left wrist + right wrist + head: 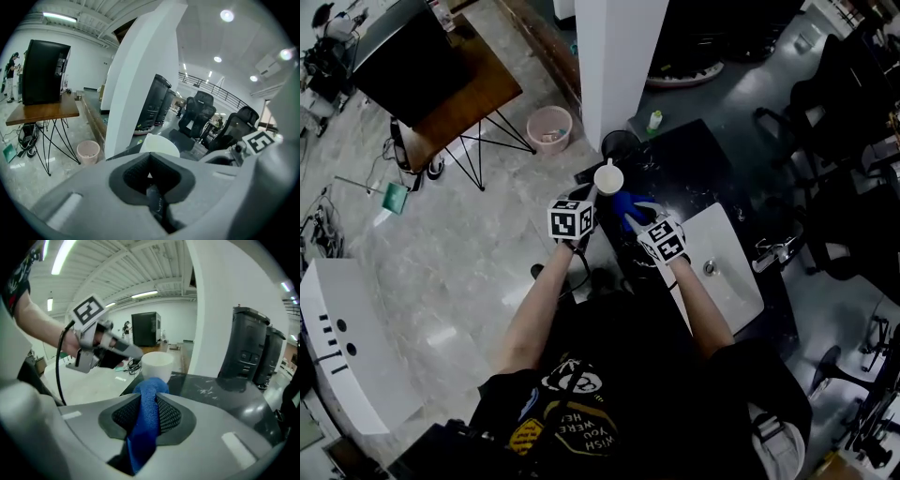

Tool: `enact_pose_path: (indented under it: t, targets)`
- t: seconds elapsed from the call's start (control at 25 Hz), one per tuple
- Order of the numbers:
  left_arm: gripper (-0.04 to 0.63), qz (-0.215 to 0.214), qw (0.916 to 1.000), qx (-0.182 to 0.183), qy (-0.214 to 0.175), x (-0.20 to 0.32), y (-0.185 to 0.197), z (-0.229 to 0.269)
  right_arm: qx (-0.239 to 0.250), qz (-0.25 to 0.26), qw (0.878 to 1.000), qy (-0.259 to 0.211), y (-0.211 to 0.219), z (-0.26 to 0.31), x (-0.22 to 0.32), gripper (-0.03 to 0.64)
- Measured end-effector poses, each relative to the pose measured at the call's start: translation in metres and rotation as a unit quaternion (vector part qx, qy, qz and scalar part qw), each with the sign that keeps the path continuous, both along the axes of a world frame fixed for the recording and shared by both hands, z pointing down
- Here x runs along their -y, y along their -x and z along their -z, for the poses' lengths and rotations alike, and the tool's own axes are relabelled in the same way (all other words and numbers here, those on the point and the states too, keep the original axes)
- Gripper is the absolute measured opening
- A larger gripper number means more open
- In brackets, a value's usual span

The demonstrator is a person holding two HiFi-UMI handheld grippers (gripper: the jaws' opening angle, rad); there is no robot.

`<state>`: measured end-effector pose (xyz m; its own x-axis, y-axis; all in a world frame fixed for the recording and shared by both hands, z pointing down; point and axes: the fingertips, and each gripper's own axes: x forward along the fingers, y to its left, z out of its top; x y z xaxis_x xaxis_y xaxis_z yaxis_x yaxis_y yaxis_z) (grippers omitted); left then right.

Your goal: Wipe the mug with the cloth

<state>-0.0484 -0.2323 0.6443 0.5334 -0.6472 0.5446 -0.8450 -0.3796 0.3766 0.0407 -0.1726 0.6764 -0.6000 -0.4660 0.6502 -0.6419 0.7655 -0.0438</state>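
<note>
Both tongs loaded: mug (608,176) pinched at handle by left gripper (150,174), at counter (694,173) corner; blue cloth (627,206) clamped in right gripper (146,401), just beside mug. Step judged: cloth poised, wiping about to start. Next move calls for cloth pressed against mug wall, mug held steady. Counted: one mug, one cloth, two grippers.

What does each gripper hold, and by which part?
The right gripper pinches the cloth along a bunched stretch, with one end poking out ahead. The left gripper grips the mug at its side; the exact spot is hidden.
</note>
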Motion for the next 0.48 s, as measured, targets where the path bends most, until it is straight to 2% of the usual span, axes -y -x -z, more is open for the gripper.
enact_pose_path:
  t: [0.12, 0.2, 0.32, 0.48]
  targets:
    - [0.002, 0.001, 1.0, -0.003, -0.004, 0.001, -0.002, 0.003, 0.036, -0.074, 0.996, -0.037, -0.021, 0.035, 0.046, 0.091]
    - [0.002, -0.001, 1.0, -0.003, -0.006, 0.001, -0.004, 0.004, 0.035, -0.093, 0.994, -0.045, -0.024, 0.041, 0.066, 0.091]
    - [0.002, 0.002, 1.0, -0.005, -0.005, -0.001, -0.004, 0.003, 0.009, -0.065, 0.998, -0.025, -0.008, 0.022, 0.059, 0.091]
    - [0.002, 0.001, 1.0, -0.005, -0.003, -0.001, -0.002, 0.005, 0.002, -0.001, 1.0, 0.007, 0.017, -0.001, 0.013, 0.091]
